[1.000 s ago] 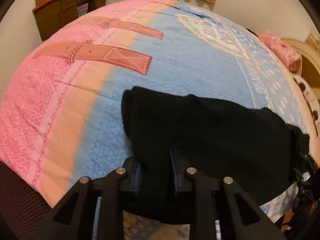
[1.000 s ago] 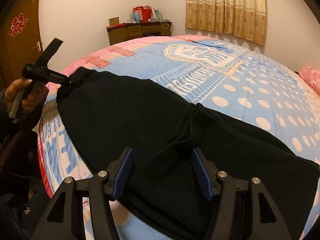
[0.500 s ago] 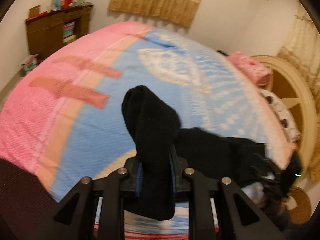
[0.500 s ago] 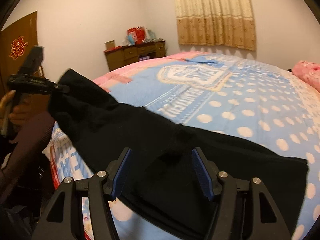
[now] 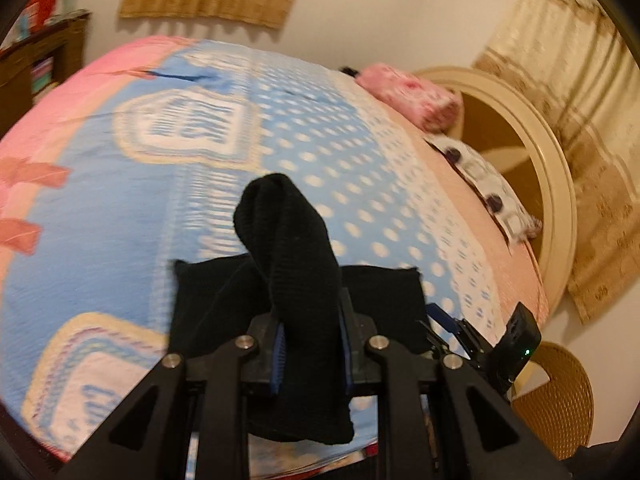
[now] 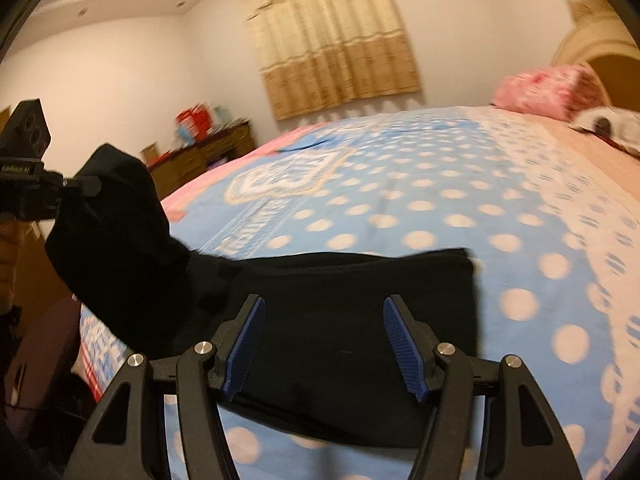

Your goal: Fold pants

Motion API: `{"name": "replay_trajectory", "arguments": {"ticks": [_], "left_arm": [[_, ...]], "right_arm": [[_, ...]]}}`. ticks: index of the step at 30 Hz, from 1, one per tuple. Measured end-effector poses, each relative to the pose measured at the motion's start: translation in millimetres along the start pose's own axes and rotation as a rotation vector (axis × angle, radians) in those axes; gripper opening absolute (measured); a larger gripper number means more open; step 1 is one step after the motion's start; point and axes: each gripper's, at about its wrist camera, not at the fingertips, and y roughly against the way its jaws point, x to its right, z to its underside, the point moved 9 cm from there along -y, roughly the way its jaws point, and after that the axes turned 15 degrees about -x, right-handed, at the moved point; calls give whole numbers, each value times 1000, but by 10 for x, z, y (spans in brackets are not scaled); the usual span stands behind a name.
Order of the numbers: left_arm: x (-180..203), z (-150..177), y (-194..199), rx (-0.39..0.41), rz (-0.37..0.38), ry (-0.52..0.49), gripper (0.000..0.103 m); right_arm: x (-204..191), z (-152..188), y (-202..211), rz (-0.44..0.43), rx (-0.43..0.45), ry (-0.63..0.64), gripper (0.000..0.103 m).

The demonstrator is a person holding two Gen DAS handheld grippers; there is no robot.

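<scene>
1. The black knit pants (image 6: 344, 320) lie on a big bed with a blue blanket with white dots (image 6: 420, 208), in the lower middle of the right wrist view.
2. The left tongs (image 5: 310, 344) are clenched on one bunched-up end of the pants (image 5: 296, 264). That end sticks up past the blue pads, in the lower middle of the left wrist view.
3. In the right wrist view, the left tongs (image 6: 80, 186) sit at the left edge and hold that end up off the bed.
4. The right tongs (image 6: 324, 350) are released. The blue pads stand wide apart over the flat part of the pants, with no cloth pinched between them.
5. A pink pillow (image 6: 548, 86) lies at the upper right, by the cream round headboard (image 5: 548, 184).
</scene>
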Motion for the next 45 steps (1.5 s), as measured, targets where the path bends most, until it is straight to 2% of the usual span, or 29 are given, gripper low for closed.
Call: {"name": "replay_trajectory", "arguments": {"ticks": [3,11,18,20,22,24,25,29,32,34,37,39,40,42,44,45], "left_arm": [[355,-39,-289,-50,21,-49,22],[1054,-66,-840,-130,46,-166,22],[1239,-108,-1402,-182,4,-205,23],[1253,-88,-1578,-211,10,-199,26],[1243,-32,-1788,-277,21,-180,44],[1245,29,-1900,-319,41,-154,48],[1287,55,-1892,-318,63,-167,50],[1377,70,-1668,-259,71,-228,52],[1301,-12,-1377,-167,66,-233,70],[1152,-41,-1200,-97,14,-238,77],[754,3,-1083,-46,-150,-248,77],[397,101,-1113,-47,-298,-237,77],[221,160,-1145,-59,-349,-225,77],[-79,299,-1242,-114,-373,-166,77],[-266,399,-1286,-131,-346,-124,79],[-348,433,-1289,-133,-329,-102,86]], "right_arm": [[306,52,102,18,25,-75,63],[794,215,227,50,50,-197,63],[1031,330,285,70,65,-260,63],[1091,361,295,77,66,-274,63],[1150,389,311,88,67,-290,63],[1196,413,336,95,70,-304,63],[1220,422,350,99,72,-311,63],[1289,424,424,119,92,-329,63],[1291,394,500,125,126,-340,63],[1243,340,591,114,167,-336,63],[1011,220,713,65,216,-283,63],[723,113,793,22,246,-192,65],[559,79,801,-8,250,-145,68],[235,49,722,-102,225,-59,71],[79,68,569,-134,177,-18,71],[64,92,466,-128,139,-16,71]]}}
